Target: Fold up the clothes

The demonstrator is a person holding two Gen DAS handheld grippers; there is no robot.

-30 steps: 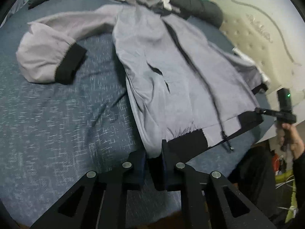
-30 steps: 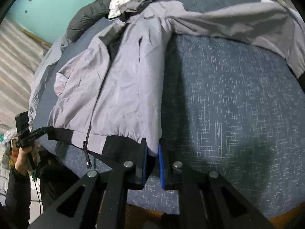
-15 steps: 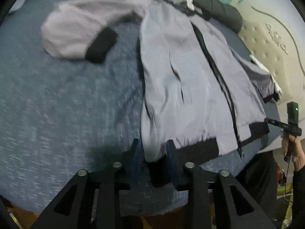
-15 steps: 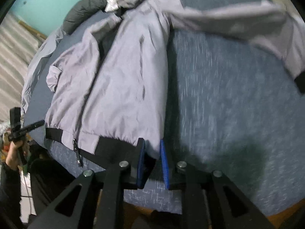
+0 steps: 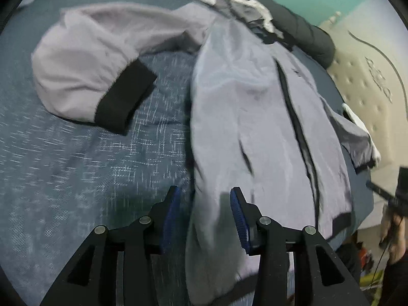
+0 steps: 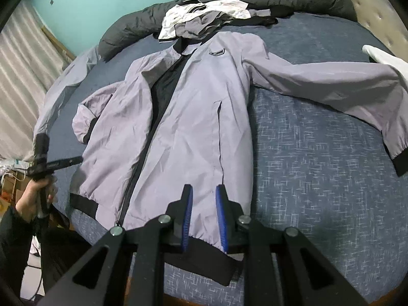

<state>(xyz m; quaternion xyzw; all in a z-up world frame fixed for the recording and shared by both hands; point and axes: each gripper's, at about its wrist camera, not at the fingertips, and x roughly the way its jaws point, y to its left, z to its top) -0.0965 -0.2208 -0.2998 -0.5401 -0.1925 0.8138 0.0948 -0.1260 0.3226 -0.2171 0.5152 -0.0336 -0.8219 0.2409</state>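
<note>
A grey zip jacket (image 6: 183, 117) with black cuffs and hem lies face up on the blue bed (image 6: 318, 178), front unzipped. Its sleeve (image 6: 331, 81) stretches right; the other sleeve (image 5: 84, 76) curls at the left in the left wrist view, black cuff (image 5: 125, 97) toward me. My left gripper (image 5: 205, 199) is open above the jacket's (image 5: 255, 127) side edge near the hem. My right gripper (image 6: 203, 201) is open just above the hem, over the front panel. Neither holds cloth.
A dark rolled duvet (image 6: 255, 0) and a pile of white and grey clothes (image 6: 204, 15) lie at the head of the bed. A padded headboard (image 5: 369, 81) stands at the right. A white cloth (image 6: 385, 58) lies at the bed's right edge.
Both grippers were shut on the jacket's hem corners and pulling it flat; both have now opened, let go and lifted back a little. The jacket lies spread out.
</note>
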